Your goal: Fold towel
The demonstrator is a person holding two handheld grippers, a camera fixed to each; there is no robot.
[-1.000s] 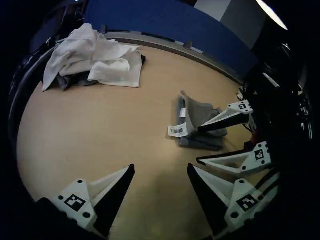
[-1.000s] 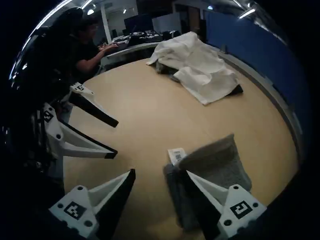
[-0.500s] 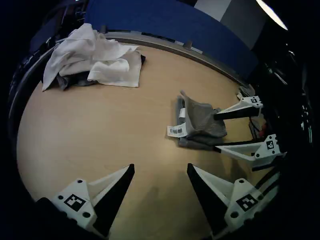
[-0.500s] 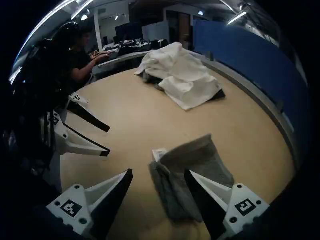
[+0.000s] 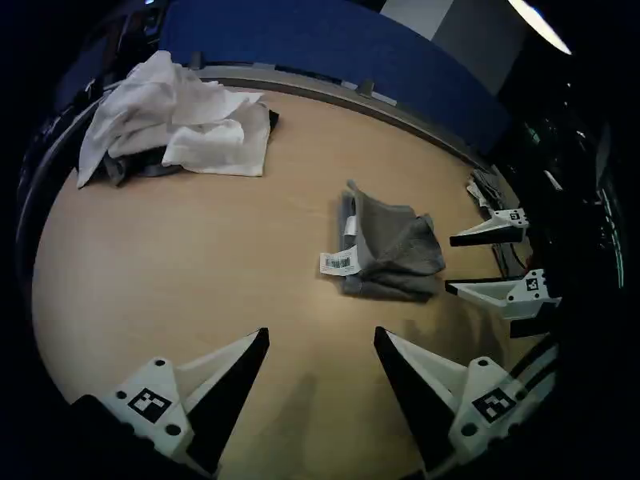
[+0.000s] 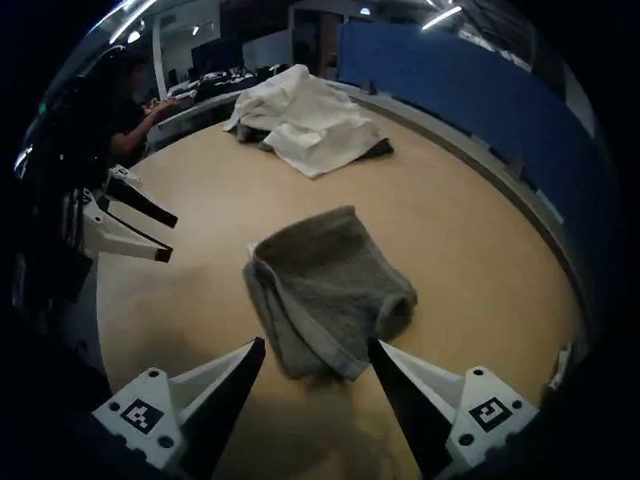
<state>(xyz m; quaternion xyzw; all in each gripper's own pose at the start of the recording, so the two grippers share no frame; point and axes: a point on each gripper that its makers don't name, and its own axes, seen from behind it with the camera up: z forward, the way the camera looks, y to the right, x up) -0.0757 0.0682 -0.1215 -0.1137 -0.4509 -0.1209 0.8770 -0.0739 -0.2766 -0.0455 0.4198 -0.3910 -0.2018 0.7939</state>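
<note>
Closest in, your right gripper [image 6: 316, 348] has its jaws spread, gripping nothing, tips just short of the small grey terry towel [image 6: 328, 288]. I'd say that's deliberate: you're lined up on its near end without disturbing the fold. Your left gripper [image 5: 320, 340] is spread and empty too, standing well back from the towel [image 5: 392, 248], which gives you the whole bundle to check.

The towel lies folded into a thick packet on the pale wooden table [image 5: 200, 256], stacked edges along one side, a white tag [image 5: 338, 262] poking out at a corner. Its long axis runs away from your right gripper, narrow end toward those tips. The top layer humps up at one corner, so it isn't quite flat.

Well beyond the towel sits a crumpled heap of white cloth [image 6: 304, 120], and past that the blue partition [image 6: 448, 88].
</note>
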